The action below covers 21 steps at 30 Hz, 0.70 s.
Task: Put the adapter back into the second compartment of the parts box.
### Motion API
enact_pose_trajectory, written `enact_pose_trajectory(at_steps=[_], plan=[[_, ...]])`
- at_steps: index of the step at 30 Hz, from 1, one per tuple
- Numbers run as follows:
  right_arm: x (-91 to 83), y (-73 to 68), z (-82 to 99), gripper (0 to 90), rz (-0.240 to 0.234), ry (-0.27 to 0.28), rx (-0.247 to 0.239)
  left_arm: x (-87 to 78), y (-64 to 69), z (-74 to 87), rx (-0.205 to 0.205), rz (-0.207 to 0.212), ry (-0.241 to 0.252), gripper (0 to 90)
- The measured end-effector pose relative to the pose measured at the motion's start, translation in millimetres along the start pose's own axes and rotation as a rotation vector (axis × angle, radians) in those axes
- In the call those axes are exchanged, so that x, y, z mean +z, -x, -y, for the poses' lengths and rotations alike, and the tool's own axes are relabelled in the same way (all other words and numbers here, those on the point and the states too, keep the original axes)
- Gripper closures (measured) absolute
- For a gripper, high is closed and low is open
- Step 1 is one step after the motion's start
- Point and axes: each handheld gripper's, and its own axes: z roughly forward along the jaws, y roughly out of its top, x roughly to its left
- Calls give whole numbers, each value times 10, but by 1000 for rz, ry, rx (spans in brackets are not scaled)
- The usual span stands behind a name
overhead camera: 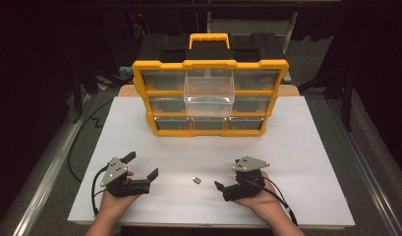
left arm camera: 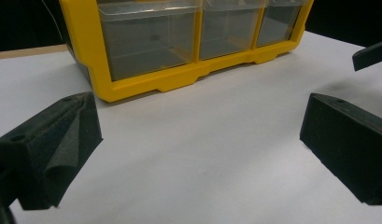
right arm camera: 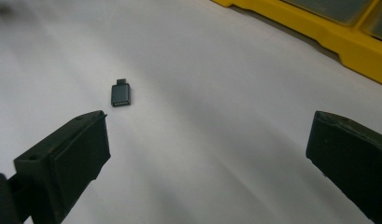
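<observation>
I have a small dark adapter (overhead camera: 196, 180) lying flat on the white table (overhead camera: 306, 147), between my two tools and nearer the right one. Nothing stands between it and either tool; the sheet around it is bare. Well behind it, at the far edge of the table, sits a yellow-framed organiser (overhead camera: 211, 93) with a black top and a yellow handle. One clear plastic drawer (overhead camera: 209, 96) in its middle column is pulled forward, jutting out over the row beneath.

My left hand-held gripper (overhead camera: 145, 165) rests low on the table with its jaws spread wide and nothing between them. My right hand-held gripper (overhead camera: 227, 174) is likewise spread and empty, its tips pointing toward the adapter but apart from it.

The adapter is a short rectangular block, matte dark grey, with a narrower plug end and a wider socket end. The jaws are blocky black pieces with a grainy, foam-like face; the left one shows a wedge-shaped groove.

The right gripper view gives me the adapter (right arm camera: 120, 94) up close, just beyond the left-hand jaw, with a corner of the yellow frame (right arm camera: 357, 53) far off. The left gripper view instead faces the organiser's bottom row of translucent drawers (left arm camera: 151, 39), and catches a tip of the other tool at its right edge.
</observation>
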Motion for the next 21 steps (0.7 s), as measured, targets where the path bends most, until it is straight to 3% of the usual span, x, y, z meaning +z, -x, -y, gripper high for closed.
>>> enact_pose_trajectory(at_steps=[13,21], plan=[[226,-148,-147,42,-45,-11,-8,2,4,-1,7,8,5,2],[314,-230,-185,160,-64,-31,-17,9,10,0,9,9,4,3]])
